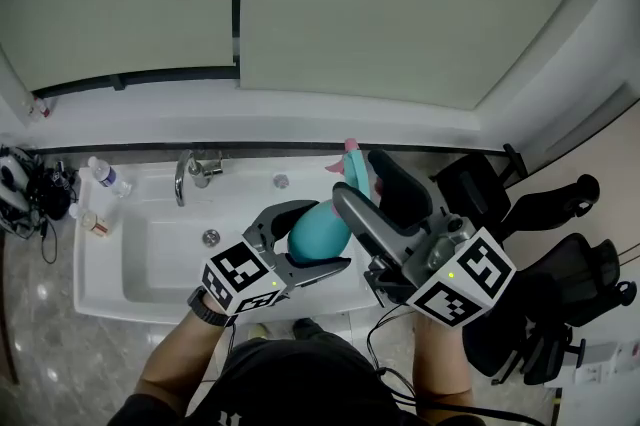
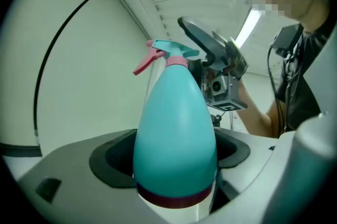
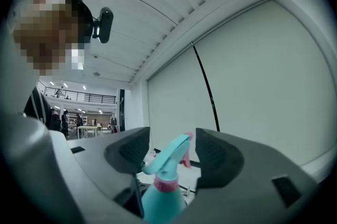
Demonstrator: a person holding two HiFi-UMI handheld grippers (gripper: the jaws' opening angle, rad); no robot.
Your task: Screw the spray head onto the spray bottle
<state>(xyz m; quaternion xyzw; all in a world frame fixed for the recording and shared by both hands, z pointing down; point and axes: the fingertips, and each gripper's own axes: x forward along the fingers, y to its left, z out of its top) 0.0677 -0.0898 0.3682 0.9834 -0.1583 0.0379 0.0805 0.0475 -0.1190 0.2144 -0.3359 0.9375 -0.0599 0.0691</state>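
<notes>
- One teal egg-shaped plastic spray bottle, bearing one teal-and-pink spray head.
- Two grey two-jaw grippers: the left gripper and the right gripper.
- One white rectangular sink.
- One chrome faucet.
- One clear plastic water bottle.
- At least two black office chairs.

We look down on a white sink, a chrome faucet at its back edge, a round drain | clear water bottle and small jar on the sink's left rim | tangled black gear far left | black office chairs right | pale blinds behind
</notes>
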